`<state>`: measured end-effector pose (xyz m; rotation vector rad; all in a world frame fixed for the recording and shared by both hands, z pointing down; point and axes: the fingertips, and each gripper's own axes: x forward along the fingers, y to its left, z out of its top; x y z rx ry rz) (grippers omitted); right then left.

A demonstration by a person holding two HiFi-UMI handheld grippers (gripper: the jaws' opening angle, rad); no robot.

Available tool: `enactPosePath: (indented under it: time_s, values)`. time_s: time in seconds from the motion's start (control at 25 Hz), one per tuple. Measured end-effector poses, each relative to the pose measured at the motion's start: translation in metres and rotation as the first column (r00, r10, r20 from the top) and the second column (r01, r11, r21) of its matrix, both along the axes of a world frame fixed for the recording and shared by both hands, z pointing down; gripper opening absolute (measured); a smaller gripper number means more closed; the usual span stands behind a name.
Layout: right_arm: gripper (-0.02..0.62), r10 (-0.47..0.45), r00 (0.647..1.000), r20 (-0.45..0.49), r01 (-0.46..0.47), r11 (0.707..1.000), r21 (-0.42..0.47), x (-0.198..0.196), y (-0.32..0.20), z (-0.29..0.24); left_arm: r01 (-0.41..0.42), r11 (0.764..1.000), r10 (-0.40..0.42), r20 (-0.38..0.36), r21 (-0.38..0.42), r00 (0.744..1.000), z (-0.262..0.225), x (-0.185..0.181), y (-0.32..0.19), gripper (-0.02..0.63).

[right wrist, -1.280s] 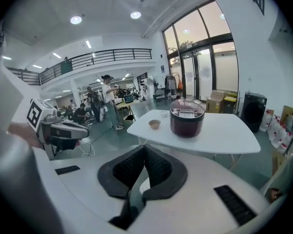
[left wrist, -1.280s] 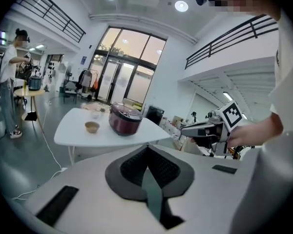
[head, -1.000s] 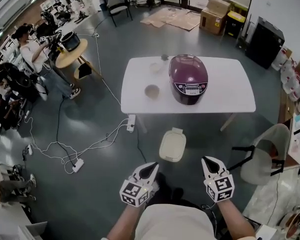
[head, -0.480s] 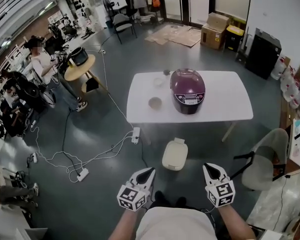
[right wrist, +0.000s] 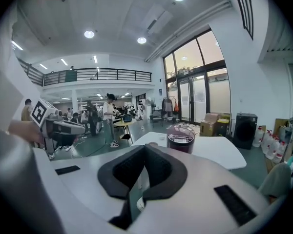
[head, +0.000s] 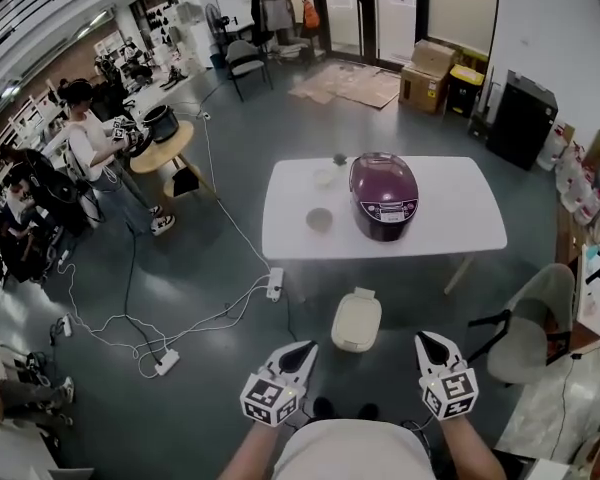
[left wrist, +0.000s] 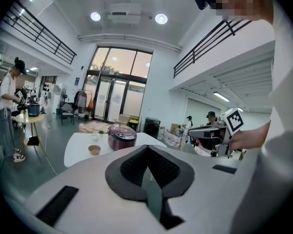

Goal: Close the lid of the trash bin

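The cream trash bin (head: pixel 356 321) stands on the floor, lid down, just in front of the white surface (head: pixel 450 218), its long axis running from the person toward that surface. The left tool (head: pixel 303 350) and right tool (head: pixel 428 341) hover near the person's body, both pressed together and empty.

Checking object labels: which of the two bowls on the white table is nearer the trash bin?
The brown-centred bowl, near the front edge of the table; the paler bowl sits farther back from the trash bin.
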<state>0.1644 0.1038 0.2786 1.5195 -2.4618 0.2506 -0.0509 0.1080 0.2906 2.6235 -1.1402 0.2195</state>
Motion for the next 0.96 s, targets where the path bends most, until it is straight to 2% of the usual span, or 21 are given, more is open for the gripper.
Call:
enactPosePath:
  time_s: [0.36,0.96]
  values:
    - [0.011,-0.001,1.0,-0.013,0.001,1.0,0.003,-0.008,-0.003,-0.005,0.014,1.0,-0.014,-0.009,0.009,1.0,-0.003,-0.015,-0.012,0.015]
    - [0.012,-0.003,1.0,-0.024,0.003,1.0,0.005,-0.007,0.0,-0.01,0.035,0.999,-0.035,-0.036,0.007,0.999,-0.003,-0.015,-0.012,0.017]
